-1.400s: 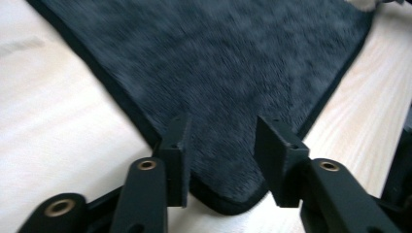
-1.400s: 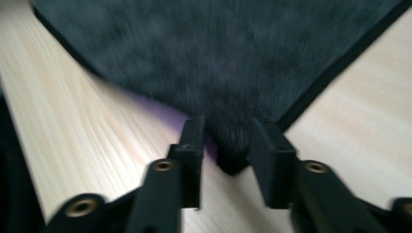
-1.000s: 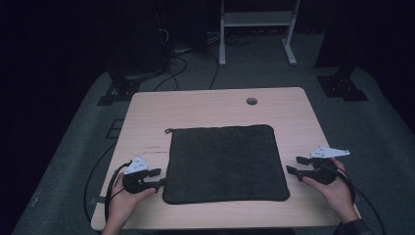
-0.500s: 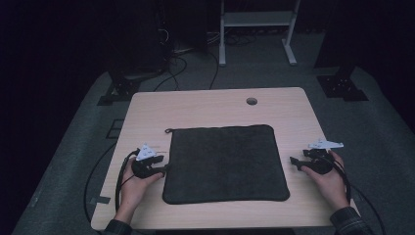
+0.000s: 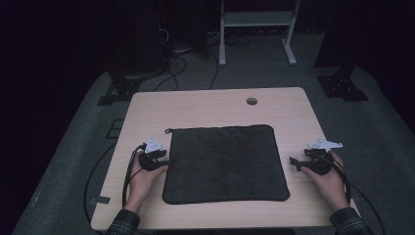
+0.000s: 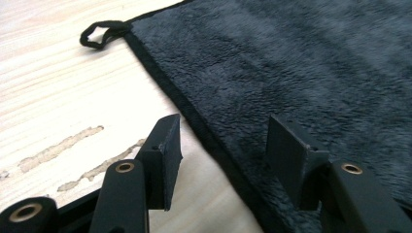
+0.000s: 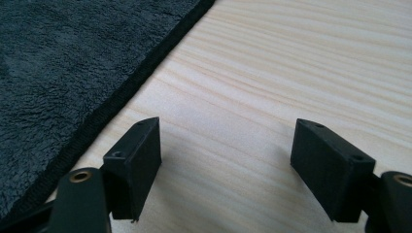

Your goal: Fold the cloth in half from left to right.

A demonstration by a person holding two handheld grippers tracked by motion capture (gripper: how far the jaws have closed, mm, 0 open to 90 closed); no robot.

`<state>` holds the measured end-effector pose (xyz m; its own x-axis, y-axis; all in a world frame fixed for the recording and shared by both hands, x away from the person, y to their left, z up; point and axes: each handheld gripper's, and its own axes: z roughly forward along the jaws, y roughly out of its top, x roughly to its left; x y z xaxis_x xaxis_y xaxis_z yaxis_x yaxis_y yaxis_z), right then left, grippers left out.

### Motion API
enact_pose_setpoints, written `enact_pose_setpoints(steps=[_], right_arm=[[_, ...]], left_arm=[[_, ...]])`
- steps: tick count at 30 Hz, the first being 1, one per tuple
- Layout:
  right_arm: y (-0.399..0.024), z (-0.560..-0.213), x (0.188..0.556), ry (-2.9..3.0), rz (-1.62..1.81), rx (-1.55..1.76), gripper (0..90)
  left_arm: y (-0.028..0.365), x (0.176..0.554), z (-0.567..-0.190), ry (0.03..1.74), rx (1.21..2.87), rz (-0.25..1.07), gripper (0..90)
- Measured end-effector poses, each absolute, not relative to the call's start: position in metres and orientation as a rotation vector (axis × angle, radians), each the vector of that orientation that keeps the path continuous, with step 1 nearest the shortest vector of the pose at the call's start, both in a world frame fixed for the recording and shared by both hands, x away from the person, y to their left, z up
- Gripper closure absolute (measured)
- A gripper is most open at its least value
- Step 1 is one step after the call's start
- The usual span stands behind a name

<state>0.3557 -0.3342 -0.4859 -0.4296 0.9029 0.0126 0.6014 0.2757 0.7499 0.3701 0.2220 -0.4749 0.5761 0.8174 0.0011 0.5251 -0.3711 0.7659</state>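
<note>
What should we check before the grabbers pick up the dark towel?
1. Towel lies flat on the table: ok.
2. Left gripper open, straddling the towel's edge: ok.
3. Right gripper open, jaws just widened, nothing between them: ok.
4. Right gripper at the towel's edge: not ok, it sits over bare wood beside it.
5. Hanging loop free: ok.
6. Pads touching the cloth: cannot tell.

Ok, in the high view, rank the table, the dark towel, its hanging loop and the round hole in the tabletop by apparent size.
1. table
2. dark towel
3. and 4. round hole and hanging loop: both tiny and look alike, so I won't rank them.
</note>
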Motion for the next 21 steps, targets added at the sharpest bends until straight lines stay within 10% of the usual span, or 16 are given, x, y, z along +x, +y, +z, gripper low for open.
enact_pose_setpoints(steps=[21], right_arm=[[-0.3340, -0.4859, 0.3556, 2.135, 0.974, 1.359, 25.2]], left_arm=[[0.2191, 0.3678, -0.4785, 1.207, 1.961, 0.417, 87.0]])
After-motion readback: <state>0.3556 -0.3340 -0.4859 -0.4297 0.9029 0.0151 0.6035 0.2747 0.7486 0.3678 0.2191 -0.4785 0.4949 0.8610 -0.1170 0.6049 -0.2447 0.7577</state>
